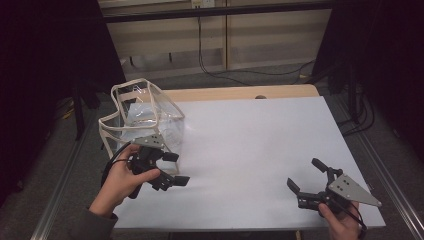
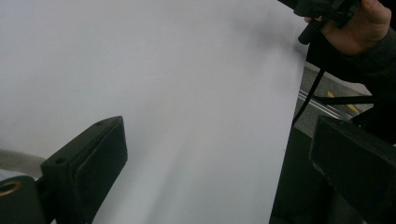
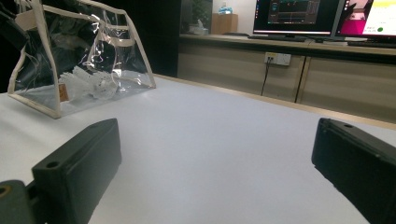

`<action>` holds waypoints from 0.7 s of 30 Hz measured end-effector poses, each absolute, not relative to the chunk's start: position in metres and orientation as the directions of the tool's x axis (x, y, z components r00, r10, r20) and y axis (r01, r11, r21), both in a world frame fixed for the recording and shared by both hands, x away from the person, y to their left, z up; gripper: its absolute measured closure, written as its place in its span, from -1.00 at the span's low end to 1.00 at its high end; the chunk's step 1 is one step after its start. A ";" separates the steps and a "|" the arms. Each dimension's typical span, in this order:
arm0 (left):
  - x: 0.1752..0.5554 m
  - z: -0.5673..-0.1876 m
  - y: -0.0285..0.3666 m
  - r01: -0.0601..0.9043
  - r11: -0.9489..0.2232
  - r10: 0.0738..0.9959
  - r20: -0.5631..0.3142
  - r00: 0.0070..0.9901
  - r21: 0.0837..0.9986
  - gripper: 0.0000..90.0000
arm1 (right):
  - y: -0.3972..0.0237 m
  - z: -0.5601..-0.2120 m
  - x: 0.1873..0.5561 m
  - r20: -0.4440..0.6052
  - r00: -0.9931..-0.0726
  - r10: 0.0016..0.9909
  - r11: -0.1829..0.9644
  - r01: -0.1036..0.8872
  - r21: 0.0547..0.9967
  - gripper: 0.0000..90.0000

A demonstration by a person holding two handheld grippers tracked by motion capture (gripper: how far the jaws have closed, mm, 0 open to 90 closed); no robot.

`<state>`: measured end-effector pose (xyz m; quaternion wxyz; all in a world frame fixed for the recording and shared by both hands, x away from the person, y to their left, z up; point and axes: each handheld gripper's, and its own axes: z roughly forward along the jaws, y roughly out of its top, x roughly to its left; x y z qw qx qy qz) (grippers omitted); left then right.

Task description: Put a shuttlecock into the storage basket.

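A clear plastic bag with cream trim stands upright at the table's left edge; in the right gripper view the clear bag holds something white and crumpled. My left gripper hovers just in front of the bag, open, nothing between its jaws, aimed across the white table. Near the front right corner my right gripper is open and empty, pointed toward the bag. The other hand with its gripper appears at the top right of the left gripper view.
The white table has a wooden strip along its far edge. Cables run over the floor behind it. Monitors stand on a counter beyond the table in the right gripper view. Dark curtains flank both sides.
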<state>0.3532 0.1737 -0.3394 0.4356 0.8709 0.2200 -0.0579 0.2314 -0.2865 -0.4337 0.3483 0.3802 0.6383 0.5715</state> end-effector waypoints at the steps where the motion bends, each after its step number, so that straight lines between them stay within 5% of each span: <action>1: 0.353 -0.341 0.174 0.435 -0.521 0.334 -0.293 0.896 0.734 -0.91 | -0.287 -0.434 0.231 -0.010 -0.468 0.884 0.057 0.087 0.995 -0.96; 21: 0.351 -0.361 0.175 0.437 -0.503 0.330 -0.301 0.894 0.746 -0.91 | -0.287 -0.434 0.231 -0.011 -0.468 0.884 0.058 0.085 0.995 -0.96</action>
